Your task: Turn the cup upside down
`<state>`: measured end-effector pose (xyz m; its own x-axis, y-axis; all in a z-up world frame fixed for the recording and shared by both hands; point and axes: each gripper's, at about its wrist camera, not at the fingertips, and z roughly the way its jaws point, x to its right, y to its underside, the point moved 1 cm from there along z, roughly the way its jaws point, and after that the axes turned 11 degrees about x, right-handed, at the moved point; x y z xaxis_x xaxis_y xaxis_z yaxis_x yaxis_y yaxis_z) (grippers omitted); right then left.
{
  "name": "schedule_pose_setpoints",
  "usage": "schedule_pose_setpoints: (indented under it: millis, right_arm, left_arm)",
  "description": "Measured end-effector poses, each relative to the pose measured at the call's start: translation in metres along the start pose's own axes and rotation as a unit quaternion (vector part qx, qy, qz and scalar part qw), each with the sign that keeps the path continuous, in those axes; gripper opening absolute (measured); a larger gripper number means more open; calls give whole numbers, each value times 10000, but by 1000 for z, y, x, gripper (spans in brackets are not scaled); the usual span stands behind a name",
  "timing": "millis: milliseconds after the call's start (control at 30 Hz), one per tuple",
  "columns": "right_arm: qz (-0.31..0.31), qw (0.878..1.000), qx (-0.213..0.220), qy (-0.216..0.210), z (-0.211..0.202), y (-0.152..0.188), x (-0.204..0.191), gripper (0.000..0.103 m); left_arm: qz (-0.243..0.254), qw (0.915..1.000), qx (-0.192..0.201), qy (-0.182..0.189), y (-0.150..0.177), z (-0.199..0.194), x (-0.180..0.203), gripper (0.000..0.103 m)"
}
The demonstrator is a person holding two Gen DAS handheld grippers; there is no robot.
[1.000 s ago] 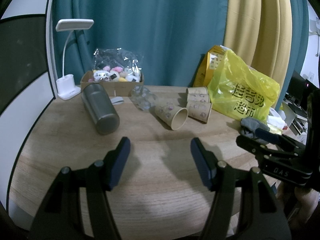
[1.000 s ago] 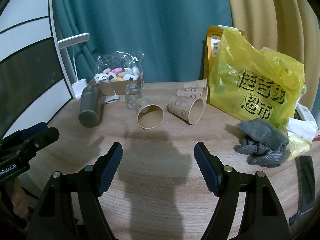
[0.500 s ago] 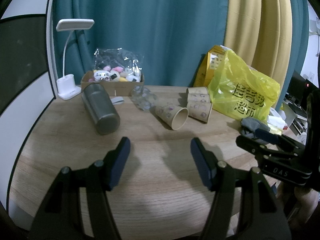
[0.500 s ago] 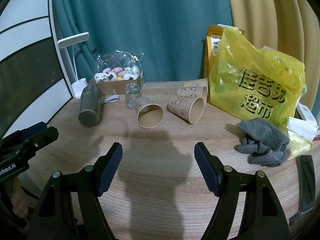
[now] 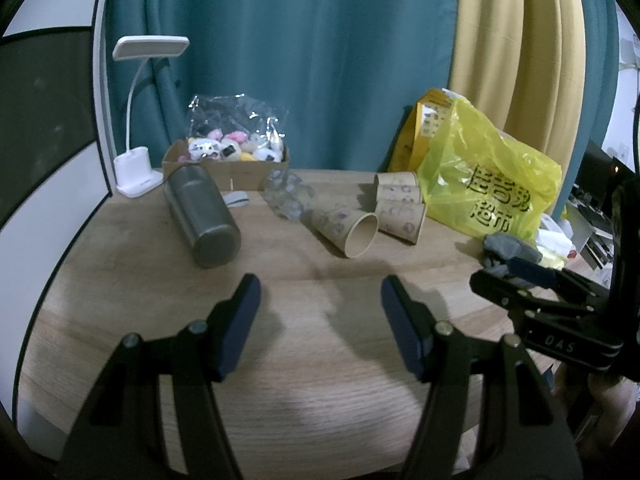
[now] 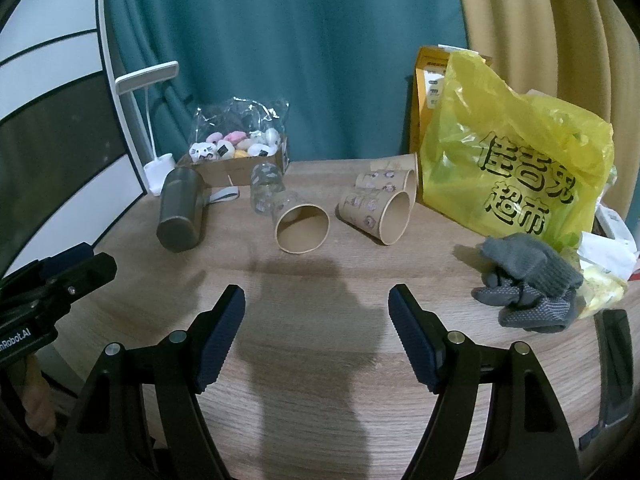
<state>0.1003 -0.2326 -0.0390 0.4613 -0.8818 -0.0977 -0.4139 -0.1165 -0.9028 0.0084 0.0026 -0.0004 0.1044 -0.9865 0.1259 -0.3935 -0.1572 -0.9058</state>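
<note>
A brown paper cup (image 5: 347, 229) lies on its side on the wooden table (image 5: 304, 364), mouth toward me; it also shows in the right wrist view (image 6: 301, 227). Several more paper cups (image 6: 376, 210) lie on their sides to its right, by a yellow bag. My left gripper (image 5: 320, 316) is open and empty, well short of the cup. My right gripper (image 6: 317, 326) is open and empty, also short of the cup. The right gripper shows at the right edge of the left wrist view (image 5: 552, 312).
A grey steel bottle (image 5: 202, 216) lies at the left. A clear glass (image 6: 265, 188) lies behind the cup. A cardboard box of small toys (image 5: 228, 158), a white desk lamp (image 5: 138, 112), a yellow plastic bag (image 6: 516, 160) and grey gloves (image 6: 528, 280) ring the table.
</note>
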Motion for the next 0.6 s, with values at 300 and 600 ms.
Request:
schedule_pose_setpoints:
  millis: [300,600]
  right_arm:
    - [17,10000,-47,0,6,0,1,77]
    - [12,9997,-233,13,20,-2,9,77]
  left_arm:
    - [4,10000,-59,0,5,7,2,64]
    - [240,9993,-281,5,4,29,9,64]
